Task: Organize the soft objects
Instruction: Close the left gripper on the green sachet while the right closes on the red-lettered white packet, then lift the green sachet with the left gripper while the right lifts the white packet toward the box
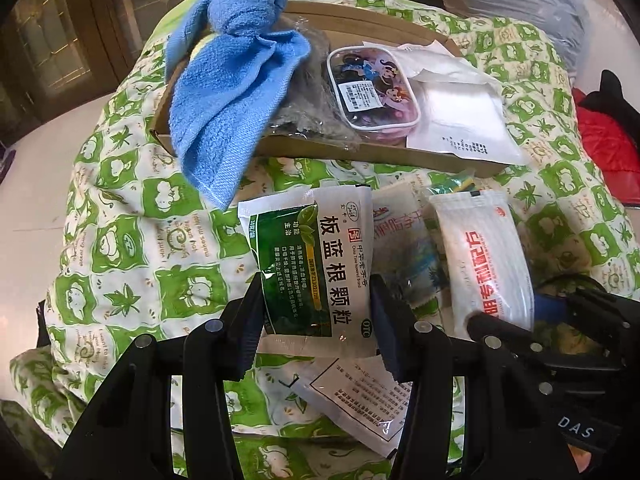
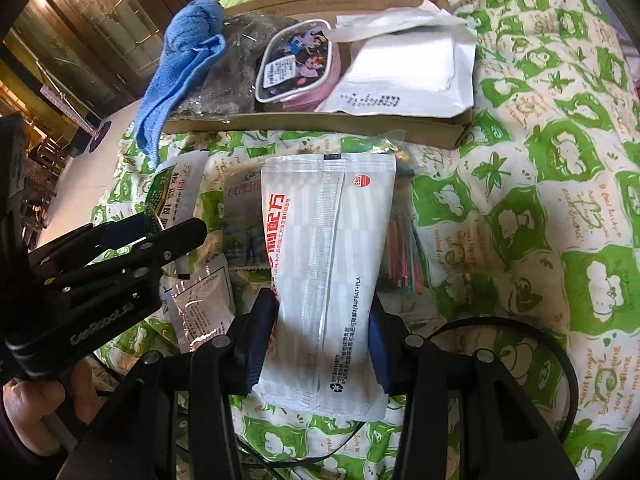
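Observation:
My left gripper point(image 1: 318, 320) is shut on a green and white medicine sachet point(image 1: 316, 264), which stands lifted off the bedding between the pads. My right gripper point(image 2: 320, 340) is shut on a white packet with red lettering point(image 2: 324, 240), gripped across its lower half. The two grippers are side by side; the left gripper point(image 2: 160, 232) shows at the left edge of the right wrist view. Beyond both lies a shallow cardboard box point(image 1: 360, 156) holding a knotted blue towel point(image 1: 232, 92), a cartoon-printed pouch point(image 1: 372, 92) and a white envelope point(image 1: 460, 120).
Everything rests on a green and white patterned quilt point(image 2: 540, 200). More loose sachets point(image 2: 200, 308) and a clear pack of coloured sticks point(image 2: 400, 248) lie under and between the grippers. A black cable point(image 2: 560, 360) loops near the right gripper. A red and black garment point(image 1: 608, 136) lies far right.

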`<state>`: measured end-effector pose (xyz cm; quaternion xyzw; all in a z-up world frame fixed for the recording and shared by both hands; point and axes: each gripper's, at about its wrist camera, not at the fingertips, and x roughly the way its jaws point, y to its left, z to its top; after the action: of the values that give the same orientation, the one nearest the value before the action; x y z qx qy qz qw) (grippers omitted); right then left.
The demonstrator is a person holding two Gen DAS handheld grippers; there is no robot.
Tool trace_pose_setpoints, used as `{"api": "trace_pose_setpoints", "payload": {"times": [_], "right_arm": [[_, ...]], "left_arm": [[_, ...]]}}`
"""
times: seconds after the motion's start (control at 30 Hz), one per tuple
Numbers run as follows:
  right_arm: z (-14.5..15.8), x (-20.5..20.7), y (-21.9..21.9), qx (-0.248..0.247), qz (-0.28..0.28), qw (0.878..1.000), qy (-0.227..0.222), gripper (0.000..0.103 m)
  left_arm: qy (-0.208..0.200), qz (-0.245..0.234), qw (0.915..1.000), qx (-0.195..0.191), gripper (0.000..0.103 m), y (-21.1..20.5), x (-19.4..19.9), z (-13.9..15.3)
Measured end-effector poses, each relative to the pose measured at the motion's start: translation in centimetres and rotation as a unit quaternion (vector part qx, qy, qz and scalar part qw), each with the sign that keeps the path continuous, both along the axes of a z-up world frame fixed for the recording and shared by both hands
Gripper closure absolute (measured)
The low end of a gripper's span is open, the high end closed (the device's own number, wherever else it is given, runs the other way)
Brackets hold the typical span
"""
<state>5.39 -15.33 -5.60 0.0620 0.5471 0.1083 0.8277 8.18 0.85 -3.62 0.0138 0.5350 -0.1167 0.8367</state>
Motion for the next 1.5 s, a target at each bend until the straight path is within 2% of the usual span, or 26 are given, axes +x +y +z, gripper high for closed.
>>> {"api": "trace_pose_setpoints", "payload": {"times": [0.67,1.0,1.3,1.5], "right_arm": [[0.2,-0.1,0.2,-0.007,0.001,1.0,-0.002,0.059],[2.5,0.9,-0.5,-0.012,-0.009,0.999,-0.031,0.059],[2.2,1.4,-0.9,-0.013,-0.01,0.999,-0.027,0.059],[2.4,1.5,-1.6,-0.012,-0.015,0.999,-0.031,0.059]], "left_arm": [[-0.009,-0.001,0.9999,0.007,0.054,-1.0,0.5,0.3],[-0.026,-0.002,0.9996,0.013,0.054,-1.1,1.0,1.6],[-0.03,-0.001,0.9995,0.014,0.054,-1.1,1.4,2.0],[-0.044,0.004,0.9989,0.012,0.054,-0.6,2.1,3.4]]}}
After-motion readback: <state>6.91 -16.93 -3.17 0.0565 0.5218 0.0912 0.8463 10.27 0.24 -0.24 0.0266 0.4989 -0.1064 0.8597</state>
